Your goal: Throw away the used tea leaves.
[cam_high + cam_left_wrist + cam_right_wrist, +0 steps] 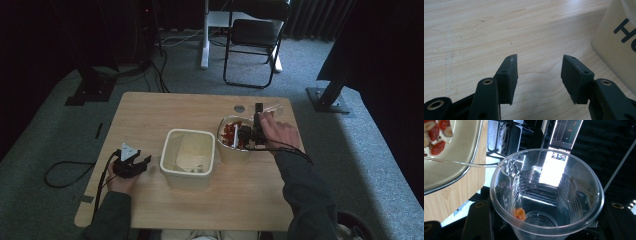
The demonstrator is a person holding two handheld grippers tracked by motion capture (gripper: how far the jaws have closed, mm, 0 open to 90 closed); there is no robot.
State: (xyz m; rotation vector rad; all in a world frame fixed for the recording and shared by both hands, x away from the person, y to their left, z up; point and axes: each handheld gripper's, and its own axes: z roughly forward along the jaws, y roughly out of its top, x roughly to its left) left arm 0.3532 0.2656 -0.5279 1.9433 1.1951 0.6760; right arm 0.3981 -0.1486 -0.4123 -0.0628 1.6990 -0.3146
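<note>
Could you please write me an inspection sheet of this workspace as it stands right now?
Surface: light wooden table, bare wood between the things.
Job's things: clear plastic cup tipped over the cream bowl of red and pale food pieces; one orange piece sticks inside the cup.
Clutter: square cream plastic tub at mid-table; small grey disc near the far edge.
Grippers: left tool open over bare wood beside the tub; right tool shut on the cup.
Cables: black cable loops on the floor at left.
Surroundings: grey carpet, black folding chair behind the table.
</note>
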